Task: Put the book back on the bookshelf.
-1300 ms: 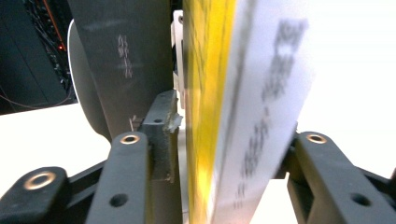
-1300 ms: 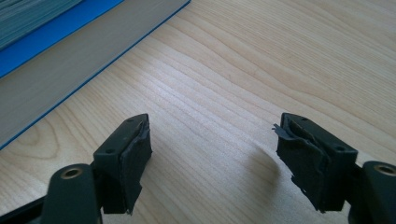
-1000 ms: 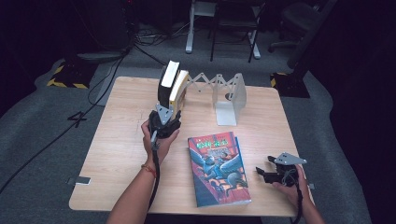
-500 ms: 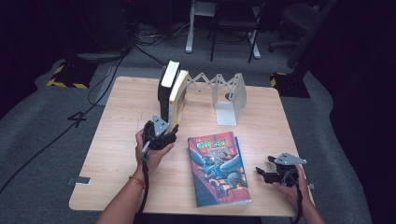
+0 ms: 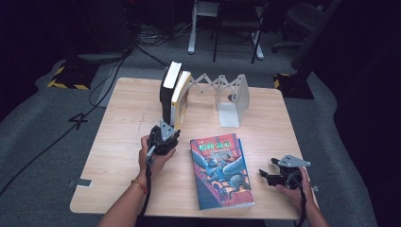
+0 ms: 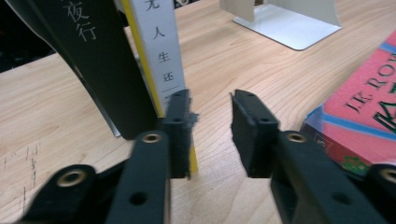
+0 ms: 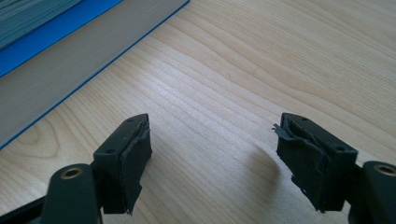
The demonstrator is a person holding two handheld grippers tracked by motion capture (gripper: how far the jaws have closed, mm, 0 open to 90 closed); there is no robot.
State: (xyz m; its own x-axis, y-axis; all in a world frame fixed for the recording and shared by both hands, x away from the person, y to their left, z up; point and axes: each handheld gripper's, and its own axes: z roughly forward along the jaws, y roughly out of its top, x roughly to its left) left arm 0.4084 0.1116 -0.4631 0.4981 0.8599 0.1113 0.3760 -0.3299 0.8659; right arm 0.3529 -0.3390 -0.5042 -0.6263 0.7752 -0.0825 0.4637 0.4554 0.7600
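The left gripper [image 6: 212,135] has its two black jaws apart with a narrow gap of bare wood between them; they have just been closing, and nothing sits between the pads. In the left gripper view its jaws point at the foot of two upright books, the black book [image 6: 98,60] and the white book [image 6: 159,51] with a yellow edge, which lean against each other. One jaw overlaps the bottom of the white book's spine in that view; whether it touches the book cannot be told. In the high view the left gripper [image 5: 163,137] rests low over the wooden table [image 5: 118,137], just in front of the upright books, with the left hand [image 5: 153,158] wrapped around its body and the forearm reaching in from the near edge.

The right gripper [image 7: 212,158] has its jaws wide apart over bare wood, holding nothing. In the high view the right gripper [image 5: 281,175] lies low near the table's front right corner, gripped by the right hand [image 5: 295,187], its jaws pointing toward the colourful book [image 5: 221,170].

That colourful book lies flat, cover up, between the two grippers, to the right of the left gripper. A white bookend [image 5: 231,99] with a zigzag extender stands behind it, to the right of the upright books.
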